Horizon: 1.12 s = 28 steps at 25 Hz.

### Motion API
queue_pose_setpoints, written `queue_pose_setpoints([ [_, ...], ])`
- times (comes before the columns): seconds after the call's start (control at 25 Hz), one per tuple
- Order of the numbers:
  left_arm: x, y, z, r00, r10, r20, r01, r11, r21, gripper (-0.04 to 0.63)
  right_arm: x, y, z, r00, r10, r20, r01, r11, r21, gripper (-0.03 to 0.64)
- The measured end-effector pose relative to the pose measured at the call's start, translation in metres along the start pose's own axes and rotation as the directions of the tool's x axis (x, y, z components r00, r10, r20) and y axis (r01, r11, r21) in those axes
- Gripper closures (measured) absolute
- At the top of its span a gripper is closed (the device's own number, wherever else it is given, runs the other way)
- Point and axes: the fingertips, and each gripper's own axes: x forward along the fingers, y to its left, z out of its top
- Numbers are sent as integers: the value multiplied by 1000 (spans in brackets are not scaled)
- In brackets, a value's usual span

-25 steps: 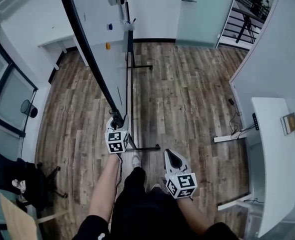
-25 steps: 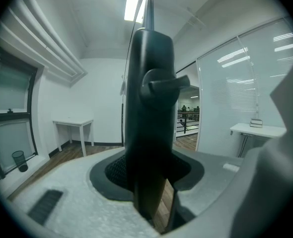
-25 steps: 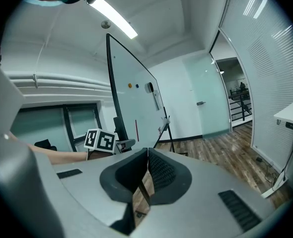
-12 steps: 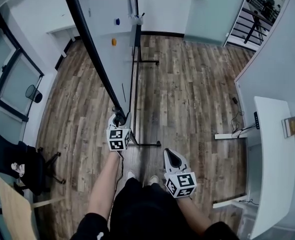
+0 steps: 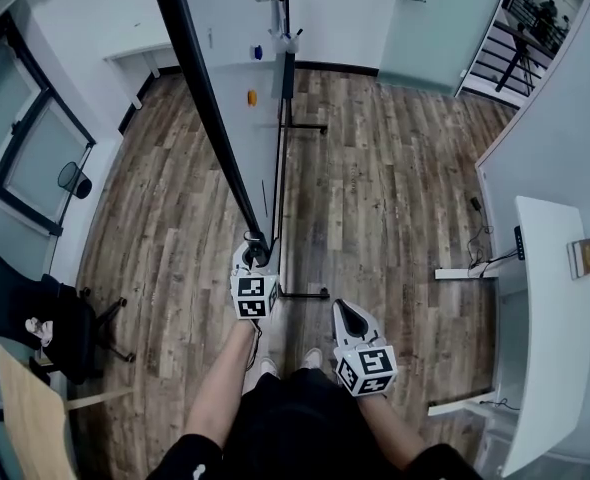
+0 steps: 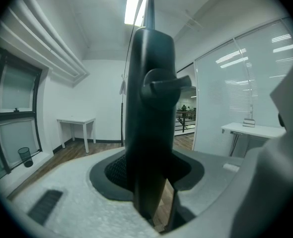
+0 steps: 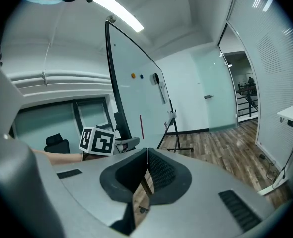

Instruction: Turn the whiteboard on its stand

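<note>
Clamping left gripper [image 5: 257, 253] jaws on black frame edge of large white whiteboard [image 5: 233, 48], at its near corner, probably for turning leverage. Holding right gripper [image 5: 347, 315] clear, right of whiteboard, jaws together, empty.

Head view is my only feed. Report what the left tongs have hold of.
Observer: The left gripper view shows the left tongs closed on the black frame edge, with a pad pressing on each side.
Operator: Now give me the right tongs.
Observer: In the right gripper view the right tongs are shut with nothing between them. They are aimed toward the whiteboard.
</note>
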Motion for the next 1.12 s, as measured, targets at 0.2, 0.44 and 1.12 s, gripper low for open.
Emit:
queue_pose_setpoints([
  [0.2, -22, -6, -6, 1000, 0, -9, 0, 1000, 0, 417, -6, 11, -1, 1000, -28, 0, 28, 1000, 4, 603],
  [0.44, -42, -12, -15, 1000, 12, -10, -12, 1000, 2, 417, -13, 20, 0, 999, -52, 8, 52, 999, -1, 603],
  [1.12, -74, -22, -22, 1000, 22, -10, -22, 1000, 3, 417, -18, 27, 2, 998, -59, 27, 59, 998, -4, 603],
])
